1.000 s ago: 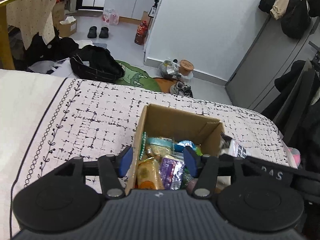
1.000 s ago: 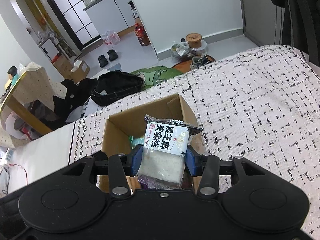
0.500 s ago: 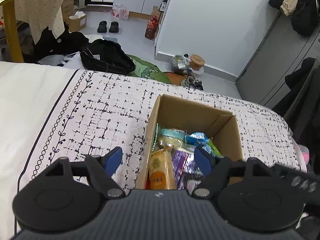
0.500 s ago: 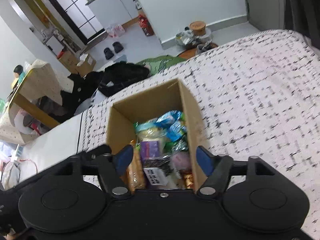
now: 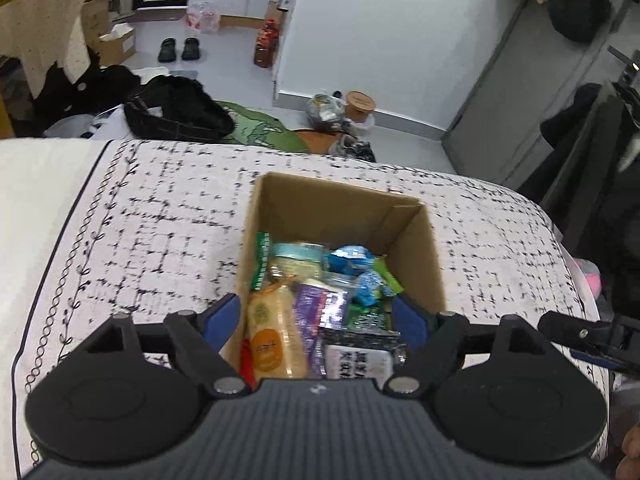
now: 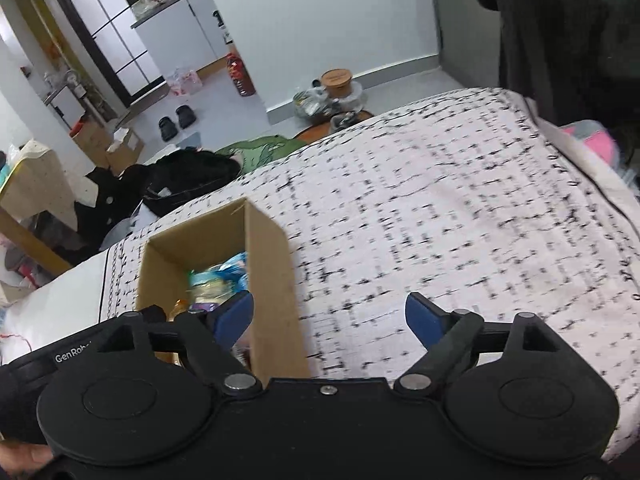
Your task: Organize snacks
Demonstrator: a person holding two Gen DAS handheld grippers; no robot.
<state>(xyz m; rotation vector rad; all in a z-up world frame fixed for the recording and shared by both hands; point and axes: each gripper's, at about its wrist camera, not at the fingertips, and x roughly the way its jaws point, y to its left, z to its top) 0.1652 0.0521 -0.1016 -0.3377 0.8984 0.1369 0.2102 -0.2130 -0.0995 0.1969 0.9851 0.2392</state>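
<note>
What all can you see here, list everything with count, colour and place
cardboard box: one, brown, open, on the bedspread
snack packets: several, mixed colours, inside the box
white packet: one, black print, box's near end
bedspread: one, white with black marks, under the box
slippers: two, black, floor beyond
red bottle: one, by the white wall
left tongs: black, blue pads, jaws opening, over the box, nothing gripped
right tongs: same colours, jaws opening, empty, straddling the box's wall

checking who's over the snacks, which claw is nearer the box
Left. The left claw hangs right over the box, its opening jaws straddling the snacks with nothing gripped. The right claw, jaws opening and empty, is off the box's side over the bedcover.
</note>
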